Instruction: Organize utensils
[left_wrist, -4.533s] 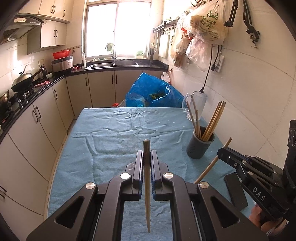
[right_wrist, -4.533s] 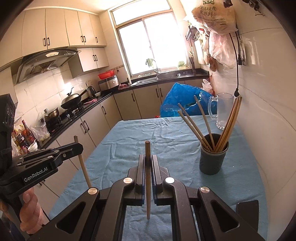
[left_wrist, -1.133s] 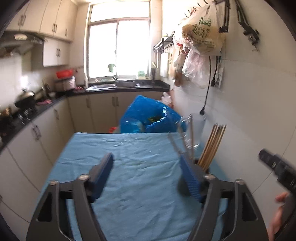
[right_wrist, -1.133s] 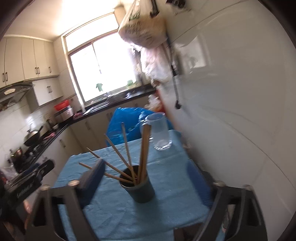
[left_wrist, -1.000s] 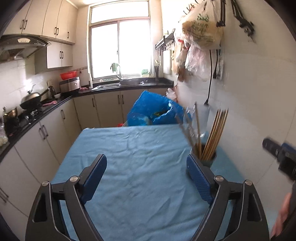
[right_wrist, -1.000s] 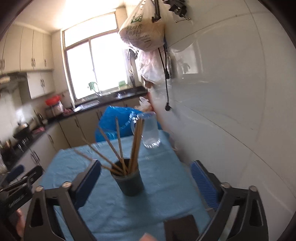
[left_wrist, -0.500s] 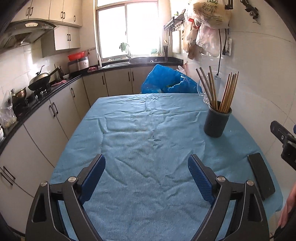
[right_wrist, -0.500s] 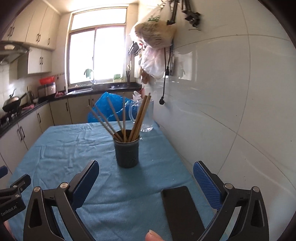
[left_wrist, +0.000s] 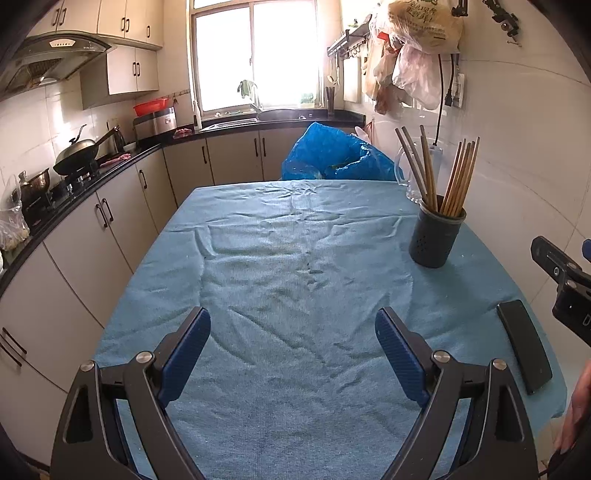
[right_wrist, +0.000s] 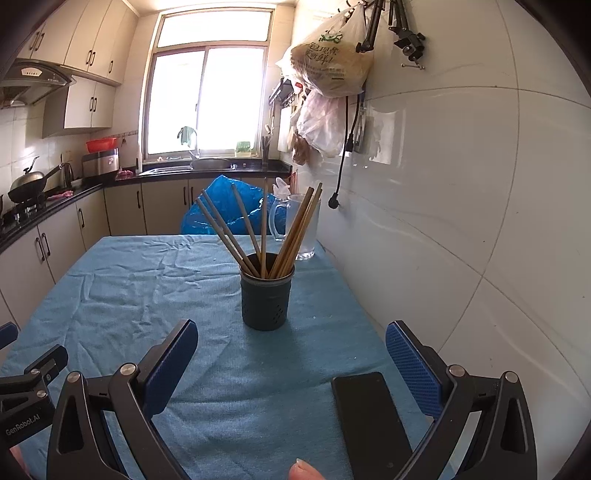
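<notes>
A dark perforated holder stands on the blue cloth near the right wall, with several wooden chopsticks upright in it. My left gripper hangs open over the near middle of the cloth, nothing between its blue pads. My right gripper is also open and empty, a short way in front of the holder. The other gripper's tip shows at the right edge of the left wrist view and at the left edge of the right wrist view.
A black phone lies flat at the table's near right corner. A clear glass jug and a blue plastic bag sit beyond the holder. The white tiled wall runs close along the right. Cabinets line the left.
Both grippers held a chopstick 4.5 s ago; both have since opened and are empty. Both have drawn back from the holder, which holds more chopsticks than before.
</notes>
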